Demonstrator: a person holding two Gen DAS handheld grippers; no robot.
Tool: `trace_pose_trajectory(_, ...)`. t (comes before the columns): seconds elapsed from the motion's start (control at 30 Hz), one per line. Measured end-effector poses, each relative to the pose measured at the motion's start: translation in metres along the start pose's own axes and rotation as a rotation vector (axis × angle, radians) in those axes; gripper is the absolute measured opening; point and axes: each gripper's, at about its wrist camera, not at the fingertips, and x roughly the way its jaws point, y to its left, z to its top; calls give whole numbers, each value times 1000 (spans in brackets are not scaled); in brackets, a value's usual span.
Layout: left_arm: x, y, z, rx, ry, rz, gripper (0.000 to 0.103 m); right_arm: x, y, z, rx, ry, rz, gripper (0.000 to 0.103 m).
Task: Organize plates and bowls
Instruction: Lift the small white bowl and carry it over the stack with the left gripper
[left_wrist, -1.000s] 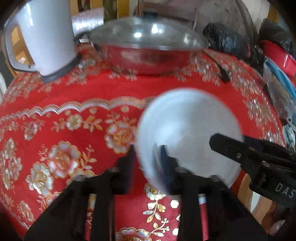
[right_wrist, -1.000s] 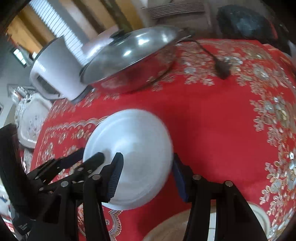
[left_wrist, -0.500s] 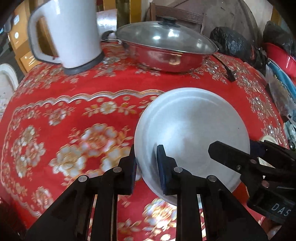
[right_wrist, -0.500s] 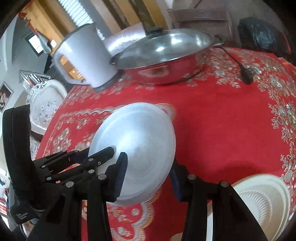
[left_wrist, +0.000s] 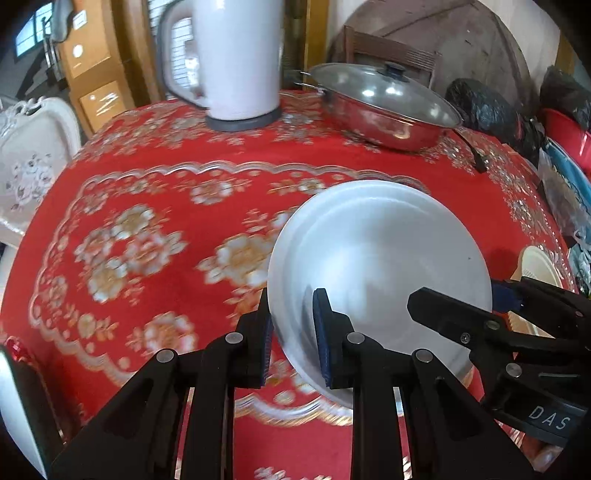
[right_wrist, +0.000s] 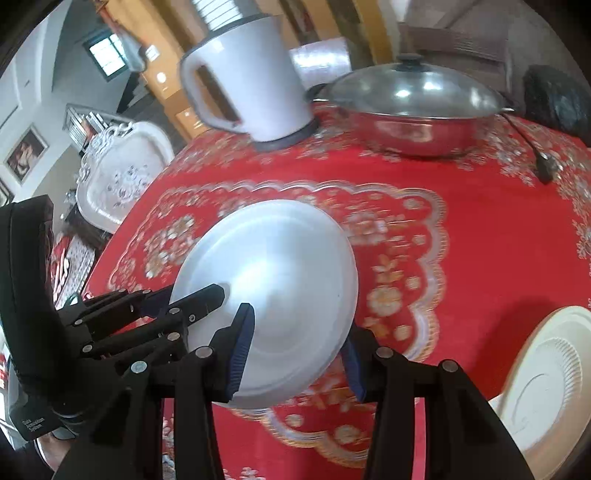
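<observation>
A plain silver-white bowl (left_wrist: 380, 266) is held tilted above the red tablecloth, its hollow facing the left wrist camera. My left gripper (left_wrist: 293, 332) is shut on its left rim. My right gripper (right_wrist: 295, 350) is closed across its right rim, and the bowl's domed underside (right_wrist: 273, 291) fills the right wrist view. My right gripper also shows in the left wrist view (left_wrist: 491, 321), and my left gripper in the right wrist view (right_wrist: 177, 302). A cream ribbed plate (right_wrist: 550, 373) lies at the table's right edge, also in the left wrist view (left_wrist: 535, 266).
A white electric kettle (left_wrist: 236, 62) and a lidded steel wok (left_wrist: 384, 107) stand at the back of the round table (left_wrist: 147, 221). A black plug and cord (right_wrist: 543, 162) lie right of the wok. A white ornate chair (right_wrist: 118, 181) stands at the left.
Both grippers have lifted the bowl higher and drawn back. More of the table, the kettle and the cream plate have come into view.
</observation>
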Motion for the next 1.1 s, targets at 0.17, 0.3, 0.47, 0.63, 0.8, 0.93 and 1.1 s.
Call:
trace_pose_trajectory(0.17,-15,28,-13,-35,-15,25,20,9,34,-8,-62,20,18,46)
trace_pose_trajectory(0.3,-28,53,-26,-69,-27,32,20,14,57,-12,-98,29,41,46)
trace_pose_trajectory(0.47,-43,81,-38,-104,-37,52,20,19,90,-14,-146,37,54,46)
trace_pose_trajectory(0.63,-59,113,-51,-146,-49,84,20,25,124,-14,-199,44,76,46)
trace_pose_trajectory(0.8,-76,144,-64,-188,-61,109,20,32,160,-16,-253,52,101,46)
trace_pose_trajectory(0.93,-91,167,-74,-217,-77,137,20,36,184,-19,-287,56,123,46)
trace_pose_trajectory(1.1,-108,196,-89,-267,-89,167,20,43,218,-22,-345,69,151,46)
